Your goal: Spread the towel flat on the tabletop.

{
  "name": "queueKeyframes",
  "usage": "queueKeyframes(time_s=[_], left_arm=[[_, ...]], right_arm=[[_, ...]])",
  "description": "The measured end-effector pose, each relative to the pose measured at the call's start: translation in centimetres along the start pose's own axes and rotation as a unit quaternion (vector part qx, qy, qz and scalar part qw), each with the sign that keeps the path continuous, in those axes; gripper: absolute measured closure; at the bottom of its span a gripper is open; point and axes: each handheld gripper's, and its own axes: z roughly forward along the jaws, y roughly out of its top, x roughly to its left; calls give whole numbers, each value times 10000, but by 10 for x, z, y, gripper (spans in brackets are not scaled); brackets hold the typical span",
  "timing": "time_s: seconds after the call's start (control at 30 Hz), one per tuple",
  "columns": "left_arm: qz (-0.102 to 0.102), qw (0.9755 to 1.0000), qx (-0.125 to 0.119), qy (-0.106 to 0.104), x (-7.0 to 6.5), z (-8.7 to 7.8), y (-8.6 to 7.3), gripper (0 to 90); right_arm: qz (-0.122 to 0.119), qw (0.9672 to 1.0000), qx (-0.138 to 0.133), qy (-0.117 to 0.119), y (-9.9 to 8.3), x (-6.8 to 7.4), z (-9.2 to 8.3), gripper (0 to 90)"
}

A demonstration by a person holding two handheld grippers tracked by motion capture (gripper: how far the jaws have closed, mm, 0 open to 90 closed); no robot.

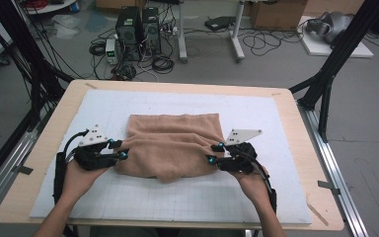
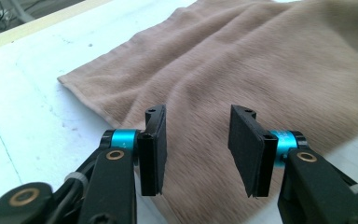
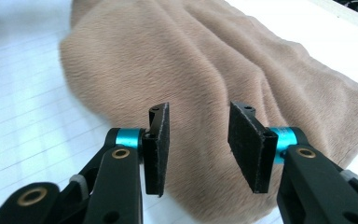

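High view: both your left gripper [image 1: 120, 149] and right gripper [image 1: 213, 153] stand released beside the towel [image 1: 170, 143]; its rumpled fold may slump unevenly.

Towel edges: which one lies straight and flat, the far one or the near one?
The far edge of the towel: it runs straight across the mat. The near edge sags unevenly into a bulge.
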Motion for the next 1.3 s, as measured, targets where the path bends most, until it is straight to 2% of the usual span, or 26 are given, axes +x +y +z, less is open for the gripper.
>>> queueKeyframes(time_s=[0.13, 0.3, 0.4, 0.57, 0.77, 0.87, 1.0, 1.1, 1.3], left_arm=[[-5, 9999, -71, -112, -9, -8, -11, 545], [112, 9997, -22, -212, -23, -14, -29, 526], [151, 9996, 49, -249, -27, -12, -38, 521], [141, 9991, 240, -312, -30, 2, -47, 511], [186, 9980, 544, -270, -27, 21, -45, 497], [207, 9972, 676, -222, -25, 27, -45, 542], [254, 9958, 862, -167, -23, 35, -46, 632], [215, 9960, 853, -128, -23, 38, -45, 677], [271, 9960, 851, -84, -24, 40, -45, 751]], right_arm=[[-34, 10000, -14, 74, -8, 13, -3, 563], [-82, 9998, -43, 170, -18, 28, -2, 532], [-120, 9996, 89, 221, -26, 34, 6, 528], [-44, 9992, 248, 312, -34, 35, 21, 520], [-127, 9983, 511, 268, -33, 32, 46, 511], [-178, 9978, 609, 180, -32, 31, 55, 524], [-283, 9972, 689, 46, -31, 29, 63, 592], [-317, 9970, 696, -66, -31, 28, 64, 637], [-458, 9958, 743, -283, -31, 30, 66, 737]])
